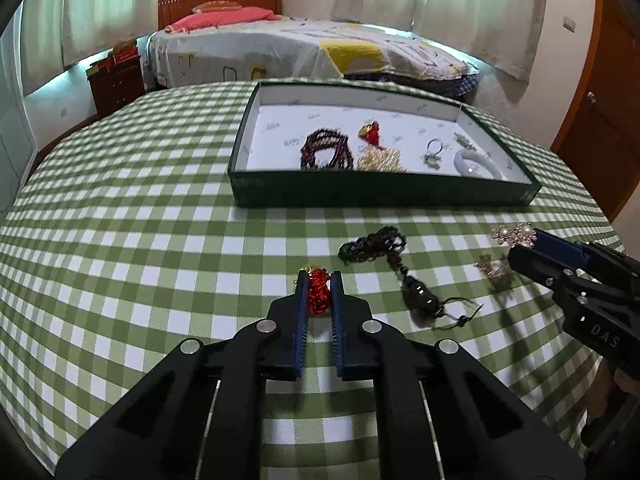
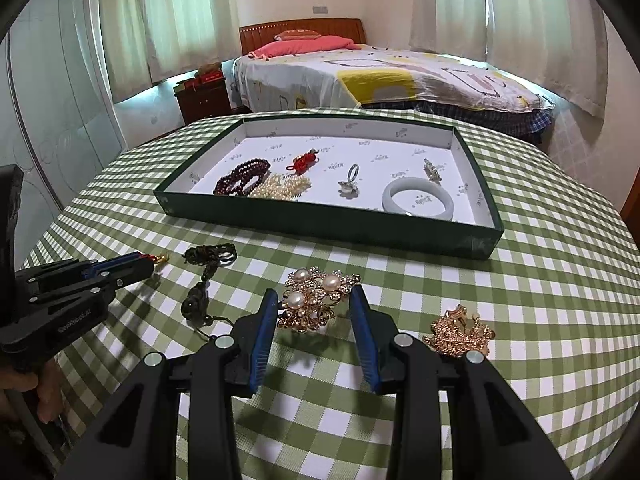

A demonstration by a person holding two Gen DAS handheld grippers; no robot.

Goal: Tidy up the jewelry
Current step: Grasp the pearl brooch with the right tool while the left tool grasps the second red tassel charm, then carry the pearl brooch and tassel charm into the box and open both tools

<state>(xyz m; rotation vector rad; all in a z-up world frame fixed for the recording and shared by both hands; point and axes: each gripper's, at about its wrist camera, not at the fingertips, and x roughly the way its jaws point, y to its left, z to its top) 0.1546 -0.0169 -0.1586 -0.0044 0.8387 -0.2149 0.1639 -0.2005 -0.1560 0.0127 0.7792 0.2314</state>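
Observation:
My left gripper (image 1: 319, 280) is shut on a red knotted charm (image 1: 319, 294) with a gold end, just above the checked cloth; the gripper also shows in the right wrist view (image 2: 148, 260). My right gripper (image 2: 314, 296) is open around a gold brooch with three pearls (image 2: 316, 300), fingers on either side, not touching it. In the left wrist view the brooch (image 1: 514, 234) sticks out past that gripper's tip. A green tray (image 2: 320, 220) with a white floor holds dark red beads (image 2: 242, 176), a pearl strand (image 2: 280, 188), a red charm (image 2: 304, 160), a ring (image 2: 350, 180), a white bangle (image 2: 418, 198) and a small clip (image 2: 432, 170).
A black cord necklace with a dark pendant (image 1: 400, 276) lies between the grippers. A gold chain pile (image 2: 460, 330) lies to the right of the right gripper. The round table has a green checked cloth (image 1: 120, 240). A bed (image 2: 380, 76) stands beyond the table.

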